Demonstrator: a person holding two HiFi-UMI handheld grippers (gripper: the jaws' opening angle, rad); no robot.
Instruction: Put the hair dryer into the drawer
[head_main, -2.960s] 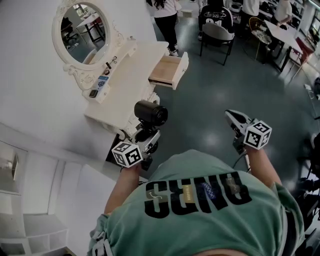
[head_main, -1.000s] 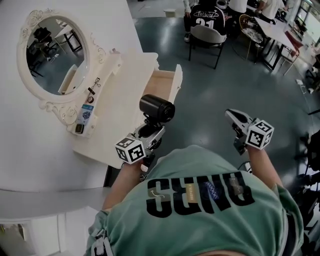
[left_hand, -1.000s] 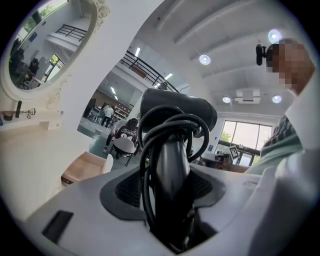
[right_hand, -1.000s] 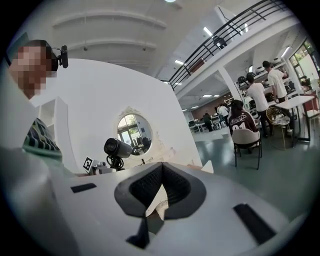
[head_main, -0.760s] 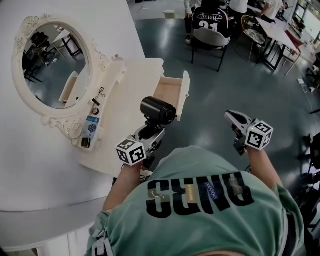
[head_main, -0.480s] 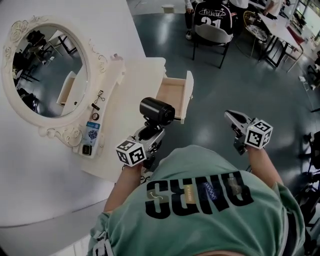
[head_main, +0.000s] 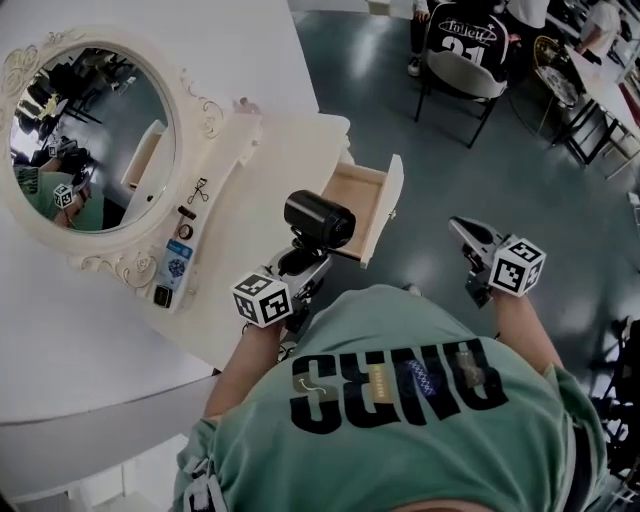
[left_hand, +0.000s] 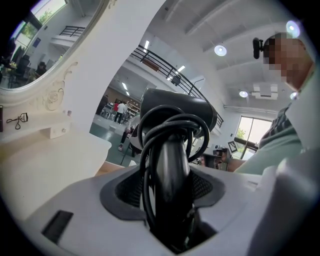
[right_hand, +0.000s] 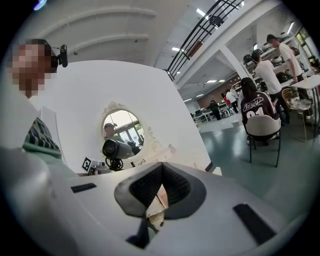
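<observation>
Left gripper (head_main: 297, 268) is clamped on the handle of the hair dryer (head_main: 318, 220). In the left gripper view the ribbed pads press both sides of the hair dryer's (left_hand: 170, 165) black handle, low down, with the barrel riding upright above the jaws. Judgement: gripping the handle rather than the bulky head gives a narrow, firm hold and leaves the heavy end free to be lowered first.

The dryer is carried in the air at chest level, beside the front edge of the dressing table (head_main: 270, 150) and close to the drawer (head_main: 383, 210), not yet over its opening. The drawer stands pulled out with bare wood showing inside, apparently ready to receive it.

Right gripper (head_main: 458, 228) is held off to the right over the floor, well apart from the table. Its jaws are together with nothing in them. It likely waits there for pushing the drawer closed afterwards.

The dryer looks glossy black, with a short, thick, cylindrical barrel set across a rounded handle. The cord (left_hand: 150, 150) is wound in several loops round the handle and up behind the barrel, so nothing dangles. The slick shell may let it swivel in the pads if tipped.
</observation>
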